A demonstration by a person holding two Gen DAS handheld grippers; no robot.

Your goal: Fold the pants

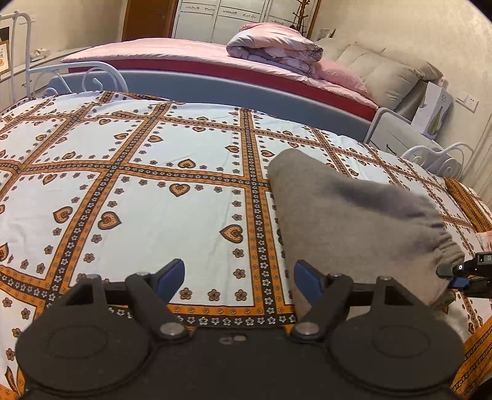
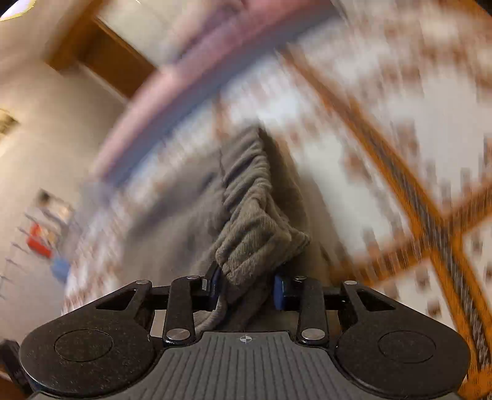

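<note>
On the near bed, a patterned bedsheet point(image 1: 147, 172) of white squares, orange bands and hearts spreads under me. Beyond that sheet lies a second bed point(image 1: 184, 58) in pink, one folded quilt point(image 1: 273, 46) on it, two grey cushions point(image 1: 384, 70) against the wall past the quilt, and white wardrobe doors point(image 1: 227, 15) behind. One pair of grey pants point(image 1: 353, 221) lies on the sheet's right part, its gathered waistband lifted off the sheet. My left gripper point(image 1: 239, 277) hangs tilted down over the sheet just left of the pants, jaws spread with only the sheet's pattern between them. My right gripper point(image 2: 246, 286) reaches in at the pants' waistband point(image 2: 255, 240), blue pads pinching the bunched elastic; the sheet behind it is smeared with motion blur. One drawstring loops below the waistband.
</note>
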